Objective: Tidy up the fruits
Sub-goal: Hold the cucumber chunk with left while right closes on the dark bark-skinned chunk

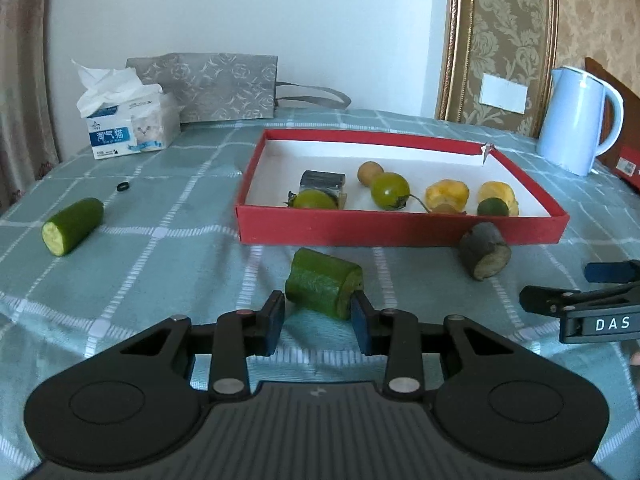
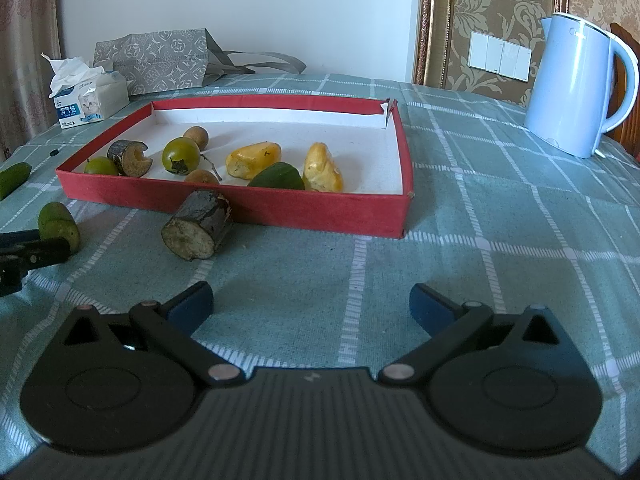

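The left gripper (image 1: 318,322) sits lowest in the left wrist view, its black jaws with blue pads narrowed around the near end of a short green cucumber chunk (image 1: 322,288). The right-hand pad touches the cut face; whether the other pad presses on the skin I cannot tell. The chunk lies on the surface, a green cloth with a white grid (image 1: 160,280), just in front of the shallow red cardboard box with a white floor (image 1: 400,228).

The right gripper (image 2: 312,304) hovers over bare cloth with its jaws spread wide and nothing between them.

A dark-skinned cylindrical chunk with a pale cut face (image 2: 198,226) lies against the front wall of the box. A longer green cucumber piece (image 1: 72,226) lies well apart to the left.

Inside the box are two round green fruits (image 2: 181,155), small brown round fruits (image 2: 196,136), two yellow lumpy pieces (image 2: 253,159), a dark green piece (image 2: 276,176) and another dark chunk (image 2: 130,157).

Behind stand a tissue pack (image 1: 128,120), a grey patterned bag (image 1: 216,84) and a pale blue kettle (image 2: 576,88).
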Action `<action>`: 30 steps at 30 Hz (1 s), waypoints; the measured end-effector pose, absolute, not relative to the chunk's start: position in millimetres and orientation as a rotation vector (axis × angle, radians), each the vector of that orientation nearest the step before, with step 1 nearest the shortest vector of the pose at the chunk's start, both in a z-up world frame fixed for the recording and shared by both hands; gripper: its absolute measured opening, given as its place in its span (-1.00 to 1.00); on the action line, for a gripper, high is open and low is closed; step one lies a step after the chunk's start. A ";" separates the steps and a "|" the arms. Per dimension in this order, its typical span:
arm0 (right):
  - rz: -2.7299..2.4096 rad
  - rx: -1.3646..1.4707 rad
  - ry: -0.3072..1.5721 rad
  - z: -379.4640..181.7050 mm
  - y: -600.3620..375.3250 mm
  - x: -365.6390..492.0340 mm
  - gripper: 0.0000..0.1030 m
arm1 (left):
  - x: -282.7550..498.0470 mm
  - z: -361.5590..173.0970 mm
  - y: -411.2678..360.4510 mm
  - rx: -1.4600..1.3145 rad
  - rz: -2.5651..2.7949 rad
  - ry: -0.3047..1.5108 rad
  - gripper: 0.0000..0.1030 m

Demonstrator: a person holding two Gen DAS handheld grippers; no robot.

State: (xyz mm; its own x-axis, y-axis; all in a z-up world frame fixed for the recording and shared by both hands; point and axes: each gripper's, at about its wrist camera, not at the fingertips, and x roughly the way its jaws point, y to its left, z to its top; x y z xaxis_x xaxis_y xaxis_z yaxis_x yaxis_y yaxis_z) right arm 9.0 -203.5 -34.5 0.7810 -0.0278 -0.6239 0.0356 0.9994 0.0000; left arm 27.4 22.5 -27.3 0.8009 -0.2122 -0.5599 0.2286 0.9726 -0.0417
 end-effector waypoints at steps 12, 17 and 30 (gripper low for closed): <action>-0.020 0.067 0.558 -23.8 -206.3 1.7 1.00 | 38.8 -27.7 19.9 0.060 -0.235 0.595 -0.32; -0.009 0.067 0.575 -25.0 -205.0 5.2 1.00 | 44.5 -27.0 26.7 0.016 -0.257 0.608 -0.32; 0.004 0.147 0.551 -20.9 -198.5 7.8 1.00 | 49.5 -28.9 22.5 0.032 -0.260 0.603 -0.32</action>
State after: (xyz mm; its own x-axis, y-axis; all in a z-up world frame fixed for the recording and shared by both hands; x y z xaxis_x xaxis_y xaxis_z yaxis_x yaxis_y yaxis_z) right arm 7.8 -198.5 -20.9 0.8521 0.0434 -0.5215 0.0352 0.9895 0.1398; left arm 49.5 22.5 -28.9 0.7922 -0.2327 -0.5641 0.2512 0.9668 -0.0461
